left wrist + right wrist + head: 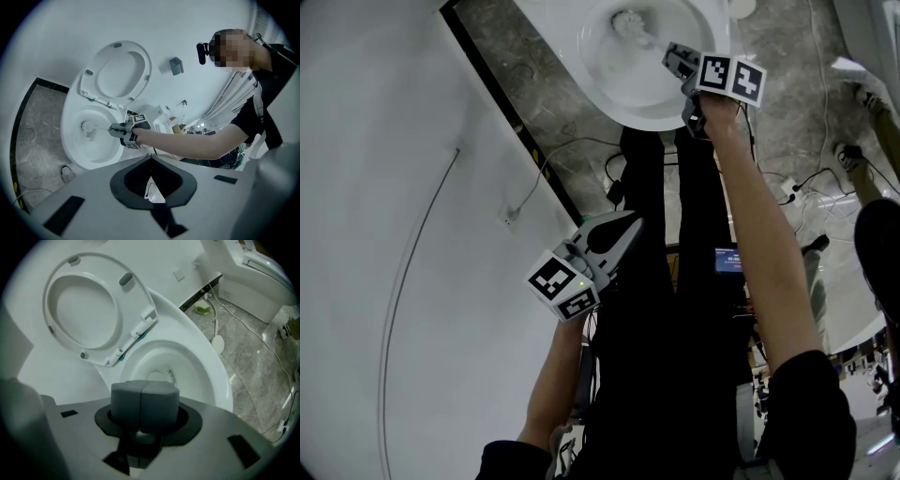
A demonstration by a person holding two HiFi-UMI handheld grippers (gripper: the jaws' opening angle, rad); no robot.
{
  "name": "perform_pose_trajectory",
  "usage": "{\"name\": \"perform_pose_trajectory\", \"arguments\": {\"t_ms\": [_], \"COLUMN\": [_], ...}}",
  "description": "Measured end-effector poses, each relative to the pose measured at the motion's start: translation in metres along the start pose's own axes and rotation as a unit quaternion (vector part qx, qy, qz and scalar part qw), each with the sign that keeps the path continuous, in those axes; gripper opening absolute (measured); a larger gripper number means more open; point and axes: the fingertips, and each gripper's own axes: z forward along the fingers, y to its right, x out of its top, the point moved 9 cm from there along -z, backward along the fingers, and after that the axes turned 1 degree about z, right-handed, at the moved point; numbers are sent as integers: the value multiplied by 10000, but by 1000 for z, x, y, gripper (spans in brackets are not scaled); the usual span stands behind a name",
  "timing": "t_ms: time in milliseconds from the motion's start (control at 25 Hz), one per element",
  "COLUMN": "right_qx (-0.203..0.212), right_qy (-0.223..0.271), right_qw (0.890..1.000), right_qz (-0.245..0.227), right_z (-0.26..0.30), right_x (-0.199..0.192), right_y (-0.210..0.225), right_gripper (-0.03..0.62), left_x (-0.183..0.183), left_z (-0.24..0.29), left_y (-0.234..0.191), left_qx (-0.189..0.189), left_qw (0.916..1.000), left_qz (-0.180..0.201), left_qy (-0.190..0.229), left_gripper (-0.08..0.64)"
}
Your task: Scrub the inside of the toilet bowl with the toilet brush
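Note:
The white toilet bowl (649,114) lies at the top of the head view, with its seat and lid (79,310) raised. My right gripper (671,59) reaches over the rim, shut on the toilet brush's handle. The brush head (628,21) is down inside the bowl. In the left gripper view the brush head (87,126) sits low in the bowl (93,157), held by the right gripper (115,130). In the right gripper view the pads (126,401) press together and hide most of the handle. My left gripper (631,225) hangs shut and empty, well back from the toilet, near my legs.
A white wall (384,234) with a black skirting strip (502,103) runs along the left. Cables (572,150) trail over the grey marble floor. A white round disc (218,343) and a green item (202,310) lie beside the toilet. Another white fixture (253,268) stands beyond.

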Motion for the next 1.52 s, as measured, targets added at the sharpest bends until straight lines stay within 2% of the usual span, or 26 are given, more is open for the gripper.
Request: {"name": "perform_pose_trajectory", "arguments": {"t_ms": [200,520,800,1040,1120,1200,1360,1520], "right_qx": [18,28,-58,-28,-33,-89,-298,-435], "right_qy": [-278,-651,-1048,-1456,-1586,-1720,-2011,-2256], "right_qw": [9975,9845,9615,9395,9305,9170,8788,8469], "right_qz": [-643,-1626,-2538,-3101,-3302,-3597,-4318,-4796], "right_z": [-4,-21,-42,-55,-61,-67,-79,-91], "right_x": [-10,-29,-53,-68,-70,-71,-72,-70], "right_y": [-9,-20,-21,-14,-13,-13,-13,-17], "right_gripper": [166,166,166,166,166,166,166,166], "left_x": [-2,-3,-4,-4,-4,-5,-5,-6], "left_z": [3,4,7,7,7,6,6,6], "left_y": [1,3,6,5,6,6,7,6], "left_qx": [-48,-65,-92,-100,-95,-100,-99,-123], "left_qw": [10000,10000,9999,9999,9999,9998,9998,9996], "left_qz": [15,50,67,80,86,104,126,199], "left_qy": [5,49,71,92,95,97,85,125], "left_gripper": [11,11,11,11,11,11,11,11]}}
